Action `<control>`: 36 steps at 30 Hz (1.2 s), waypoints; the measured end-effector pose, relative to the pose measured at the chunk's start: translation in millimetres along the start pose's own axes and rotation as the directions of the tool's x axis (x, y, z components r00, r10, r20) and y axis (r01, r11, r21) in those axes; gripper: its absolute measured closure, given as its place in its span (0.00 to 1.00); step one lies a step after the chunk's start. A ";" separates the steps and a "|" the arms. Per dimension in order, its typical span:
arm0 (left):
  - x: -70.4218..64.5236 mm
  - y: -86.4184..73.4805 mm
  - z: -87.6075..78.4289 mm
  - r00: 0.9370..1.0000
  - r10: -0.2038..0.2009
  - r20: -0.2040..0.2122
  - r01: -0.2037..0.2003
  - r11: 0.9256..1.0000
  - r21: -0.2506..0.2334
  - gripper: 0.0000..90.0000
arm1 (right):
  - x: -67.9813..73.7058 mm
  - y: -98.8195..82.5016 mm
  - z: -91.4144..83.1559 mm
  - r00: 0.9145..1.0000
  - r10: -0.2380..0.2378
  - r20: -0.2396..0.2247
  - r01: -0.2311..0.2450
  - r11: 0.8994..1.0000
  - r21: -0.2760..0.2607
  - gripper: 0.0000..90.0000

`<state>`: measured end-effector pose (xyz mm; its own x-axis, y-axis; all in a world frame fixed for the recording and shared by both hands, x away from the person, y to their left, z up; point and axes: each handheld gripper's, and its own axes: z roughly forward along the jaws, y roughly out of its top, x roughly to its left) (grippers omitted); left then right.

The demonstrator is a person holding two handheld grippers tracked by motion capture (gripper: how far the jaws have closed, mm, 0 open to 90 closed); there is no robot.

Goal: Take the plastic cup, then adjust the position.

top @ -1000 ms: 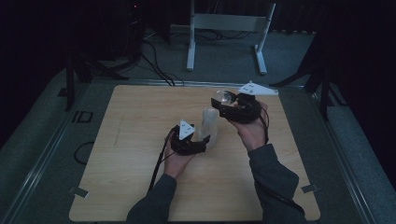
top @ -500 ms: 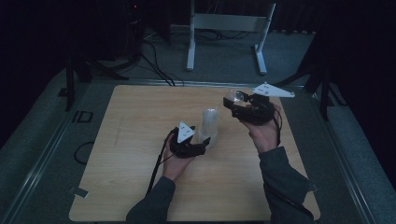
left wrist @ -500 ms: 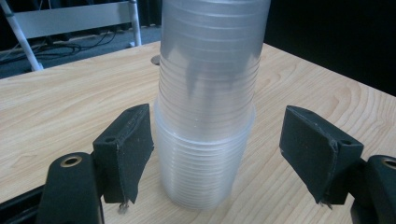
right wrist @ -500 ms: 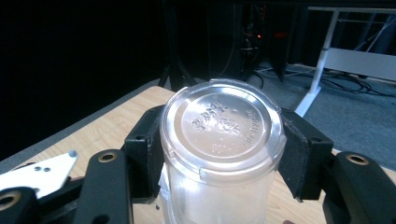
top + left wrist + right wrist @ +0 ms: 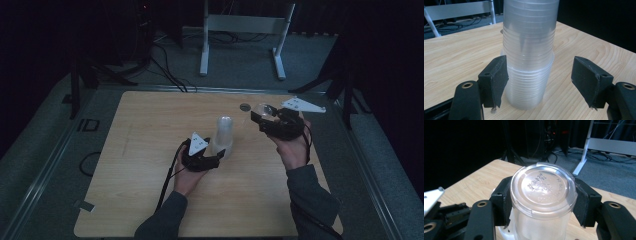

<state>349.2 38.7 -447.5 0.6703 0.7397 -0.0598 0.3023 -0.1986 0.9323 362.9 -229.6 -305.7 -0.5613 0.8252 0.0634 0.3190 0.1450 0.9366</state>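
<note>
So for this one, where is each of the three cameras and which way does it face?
High view: fixed above the person's side, looking forward and down at the table; forearms, hands, left gripper, right gripper.
Left gripper view: rides the left gripper, looks along open jaws at the cup stack.
Right gripper view: rides the right gripper, looks along jaws closed on a single cup, base up.
Shared: the cup stack shows in the high view and left gripper view.
</note>
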 end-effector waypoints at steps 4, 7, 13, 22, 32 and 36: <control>-2.1 -1.9 0.8 1.000 0.002 0.006 -0.002 1.000 0.004 0.31 | -4.7 -7.4 -1.6 1.000 0.009 0.009 -0.009 1.000 0.012 0.45; -3.1 -2.4 1.5 1.000 0.004 0.015 -0.004 1.000 0.001 0.31 | -7.5 -13.9 -2.2 1.000 0.015 0.014 -0.016 1.000 0.024 0.45; -5.1 -2.3 0.9 0.999 0.021 0.028 -0.021 1.000 0.002 0.29 | -11.0 -22.0 -2.4 1.000 0.023 0.016 -0.023 0.999 0.038 0.45; -8.5 -2.7 2.4 0.995 0.012 0.097 -0.012 1.000 0.007 0.36 | -13.1 -35.5 -0.7 0.999 0.028 0.020 -0.029 0.997 0.067 0.45; -11.3 -2.5 1.3 0.993 0.018 0.117 -0.020 1.000 0.017 0.39 | -13.6 -53.2 2.2 0.998 0.070 0.004 -0.070 0.994 0.082 0.45; -14.5 -2.5 0.9 0.993 0.032 0.115 -0.035 0.999 0.017 0.38 | -12.3 -58.8 3.0 0.996 0.088 -0.010 -0.087 0.992 0.088 0.45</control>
<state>339.3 27.9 -449.4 0.7534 0.6539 -0.0703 0.2905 -0.2351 0.9275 353.3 -246.7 -362.5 -0.5388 0.8292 0.1489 0.4325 0.1206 0.8935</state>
